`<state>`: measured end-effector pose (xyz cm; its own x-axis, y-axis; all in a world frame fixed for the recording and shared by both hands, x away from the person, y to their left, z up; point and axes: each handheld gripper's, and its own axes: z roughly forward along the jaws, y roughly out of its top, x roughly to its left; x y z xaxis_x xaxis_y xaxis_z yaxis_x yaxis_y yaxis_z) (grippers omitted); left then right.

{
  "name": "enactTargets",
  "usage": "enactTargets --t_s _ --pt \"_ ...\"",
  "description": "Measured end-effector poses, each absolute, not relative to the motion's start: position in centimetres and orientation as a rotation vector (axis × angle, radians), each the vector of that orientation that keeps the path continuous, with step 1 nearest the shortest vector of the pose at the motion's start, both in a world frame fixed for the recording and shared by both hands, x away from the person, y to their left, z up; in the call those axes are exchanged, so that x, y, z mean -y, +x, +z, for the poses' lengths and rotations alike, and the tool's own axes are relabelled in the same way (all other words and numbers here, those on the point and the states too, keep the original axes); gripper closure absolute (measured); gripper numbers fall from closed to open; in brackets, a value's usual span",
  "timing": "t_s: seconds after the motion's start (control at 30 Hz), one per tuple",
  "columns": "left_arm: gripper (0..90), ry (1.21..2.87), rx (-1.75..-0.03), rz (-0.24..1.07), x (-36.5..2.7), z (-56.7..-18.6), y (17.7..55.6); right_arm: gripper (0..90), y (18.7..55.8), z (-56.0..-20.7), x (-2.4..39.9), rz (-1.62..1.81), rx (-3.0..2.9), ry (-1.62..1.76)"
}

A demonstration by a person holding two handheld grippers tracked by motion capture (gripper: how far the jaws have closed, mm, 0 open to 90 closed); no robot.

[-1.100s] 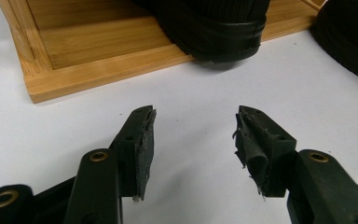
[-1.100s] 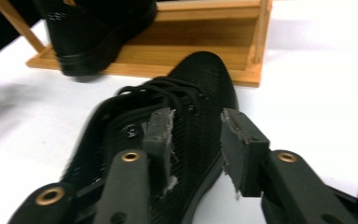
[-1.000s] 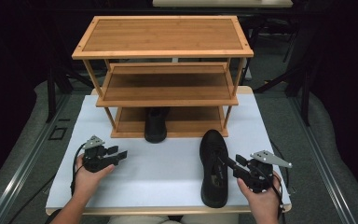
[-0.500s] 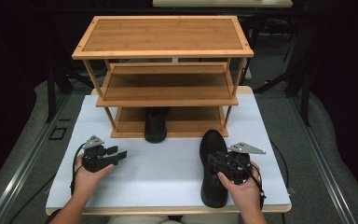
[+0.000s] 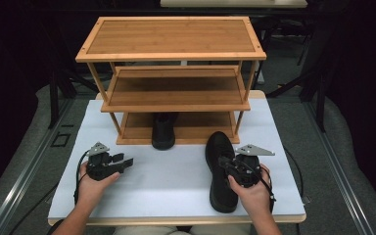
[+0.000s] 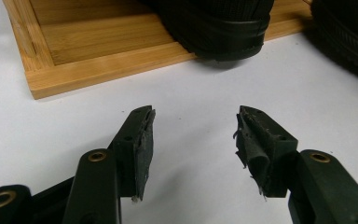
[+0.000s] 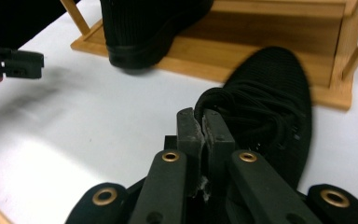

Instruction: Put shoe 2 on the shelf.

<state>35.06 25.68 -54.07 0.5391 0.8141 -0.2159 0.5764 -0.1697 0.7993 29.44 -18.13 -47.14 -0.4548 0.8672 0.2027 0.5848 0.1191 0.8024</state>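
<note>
My right claw [image 7: 204,122]: just clamped shut on the collar of the black shoe [image 5: 221,171] lying on the table [image 5: 176,196]. My left claw [image 6: 193,135]: spread open, holding nothing.

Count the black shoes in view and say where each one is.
2. One black shoe sits on the rack's bottom shelf; the other black shoe lies on the white table by the right hand-held gripper.
</note>
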Motion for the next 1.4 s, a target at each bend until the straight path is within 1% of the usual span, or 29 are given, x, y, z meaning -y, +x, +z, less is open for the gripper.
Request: enactTargets --t_s 0.13,0.23,0.3,0.33,0.4,0.47,0.5,0.53,0.63,0.77,0.97,1.1,1.17,1.3,1.4 --pt "46.4 1.86 -1.14 0.326 -25.7 -54.1 35.1 87.4 30.7 -46.4 17.3 1.294 -2.087 1.4" --pt "46.4 1.862 -1.141 0.327 -25.8 -54.0 35.0 87.4 32.5 -46.0 16.0 1.271 -2.083 1.394" --pt "46.3 1.862 -1.139 0.323 -25.9 -54.0 35.1 87.4 33.5 -45.9 15.4 1.327 -2.123 1.346" --pt "46.4 1.858 -1.137 0.327 -25.9 -54.0 35.1 87.4 33.7 -45.6 14.7 1.232 -2.062 1.36" --pt "46.4 1.859 -1.139 0.328 -26.0 -54.0 35.1 87.4 34.3 -45.0 13.8 1.257 -2.096 1.294" --pt "46.4 1.86 -1.138 0.322 -26.1 -54.0 35.2 87.4 34.5 -44.5 12.8 1.146 -2.033 1.28" --pt "46.4 1.859 -1.139 0.322 -26.1 -54.0 35.2 87.5 34.8 -44.3 12.7 1.233 -2.08 1.226" --pt "46.3 1.863 -1.142 0.322 -26.2 -54.0 35.1 87.5 34.8 -44.0 12.3 1.173 -2.049 1.236" --pt "46.4 1.863 -1.144 0.32 -26.2 -54.0 35.2 87.4 35.7 -43.7 11.7 1.157 -2.02 1.219" --pt "46.4 1.859 -1.134 0.327 -26.1 -54.0 35.1 87.4 38.0 -44.4 11.0 1.121 -1.965 1.278" --pt "46.4 1.858 -1.148 0.317 -26.3 -54.1 35.3 87.4 39.9 -46.4 10.5 1.15 -1.985 1.332" --pt "46.3 1.858 -1.145 0.318 -26.3 -54.1 35.2 86.7 40.2 -47.5 10.3 1.219 -2.031 1.396" --pt "46.4 1.859 -1.144 0.318 -26.3 -54.1 35.2 85.7 40.1 -47.5 10.3 1.241 -2.04 1.391" --pt "46.4 1.86 -1.14 0.32 -26.2 -54.1 35.1 77.4 39.9 -47.1 10.6 1.256 -2.017 1.38" --pt "46.4 1.861 -1.142 0.319 -26.2 -54.1 35.1 77.1 39.4 -46.5 10.9 1.249 -1.99 1.385"
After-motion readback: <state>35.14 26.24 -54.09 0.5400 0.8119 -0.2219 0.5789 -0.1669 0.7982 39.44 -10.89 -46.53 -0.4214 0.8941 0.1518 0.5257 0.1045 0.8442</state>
